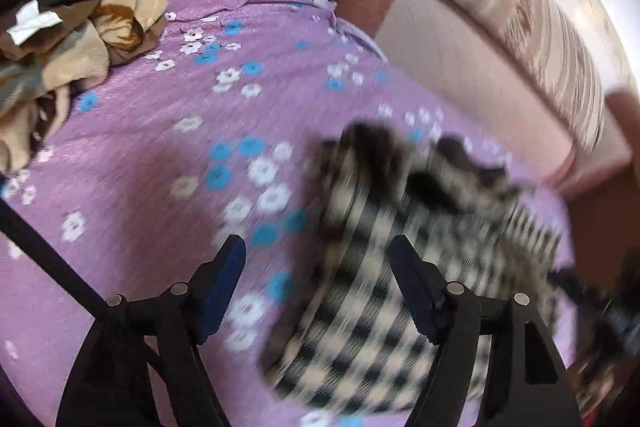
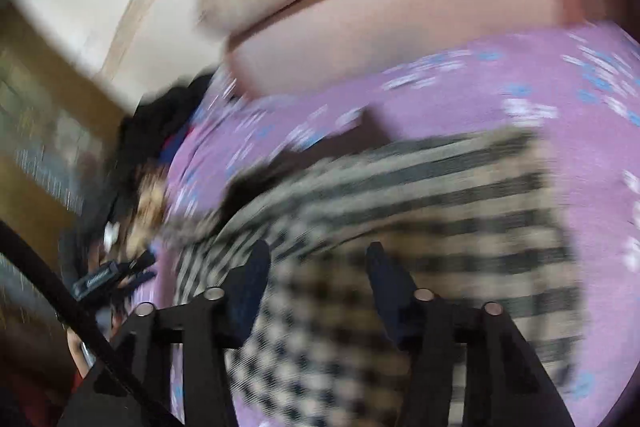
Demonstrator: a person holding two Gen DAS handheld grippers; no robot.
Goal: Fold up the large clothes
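Note:
A black-and-cream checkered garment (image 1: pixel 384 307) lies bunched on the purple flowered bedspread (image 1: pixel 160 147). My left gripper (image 1: pixel 318 251) is open and empty, above the garment's left edge. In the right wrist view the same checkered garment (image 2: pixel 420 227) spreads under my right gripper (image 2: pixel 318 259), which is open and holds nothing. The other gripper (image 2: pixel 112 275) shows at the left of the right wrist view. Both views are motion-blurred.
A pile of brown, tan and dark clothes (image 1: pixel 72 27) sits at the bed's far left. A pink headboard (image 1: pixel 460 75) with a striped bolster (image 1: pixel 520 11) runs along the right. A pink headboard (image 2: pixel 380 39) fills the top of the right wrist view.

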